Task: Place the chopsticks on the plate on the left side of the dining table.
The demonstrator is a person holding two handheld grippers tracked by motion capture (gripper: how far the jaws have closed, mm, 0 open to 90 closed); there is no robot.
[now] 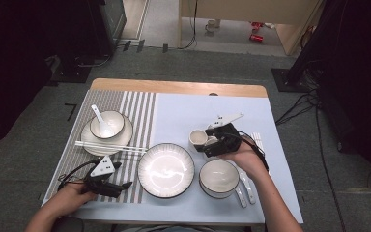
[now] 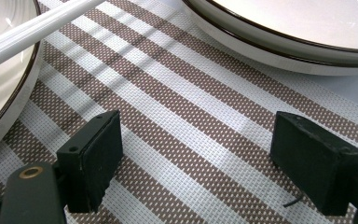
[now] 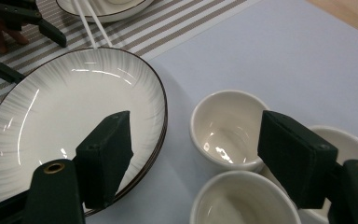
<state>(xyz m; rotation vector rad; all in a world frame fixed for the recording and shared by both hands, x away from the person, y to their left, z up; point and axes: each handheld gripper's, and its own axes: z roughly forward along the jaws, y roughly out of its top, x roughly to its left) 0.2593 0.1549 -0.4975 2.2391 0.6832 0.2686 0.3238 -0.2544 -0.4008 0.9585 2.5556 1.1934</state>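
Observation:
My right gripper (image 1: pixel 206 145) hovers open over a group of small white cups on the light blue mat (image 1: pixel 183 113). In the right gripper view one cup (image 3: pixel 226 128) lies between the spread jaws of the right gripper (image 3: pixel 198 135) without touching them. A second cup (image 3: pixel 242 203) is nearer the camera, and a third (image 3: pixel 340 140) is partly hidden behind the right jaw. My left gripper (image 1: pixel 123 186) rests open on the striped placemat (image 2: pixel 177 154). Nothing sits between the pads of the left gripper (image 2: pixel 198 126).
A large white plate (image 1: pixel 166 170) sits at the front middle, with a white bowl (image 1: pixel 218 178) and spoon (image 1: pixel 244 186) to its right. At back left, a plate (image 1: pixel 89 142) holds a bowl (image 1: pixel 107 124) with a spoon, and white chopsticks (image 1: pixel 111 146) lie across it.

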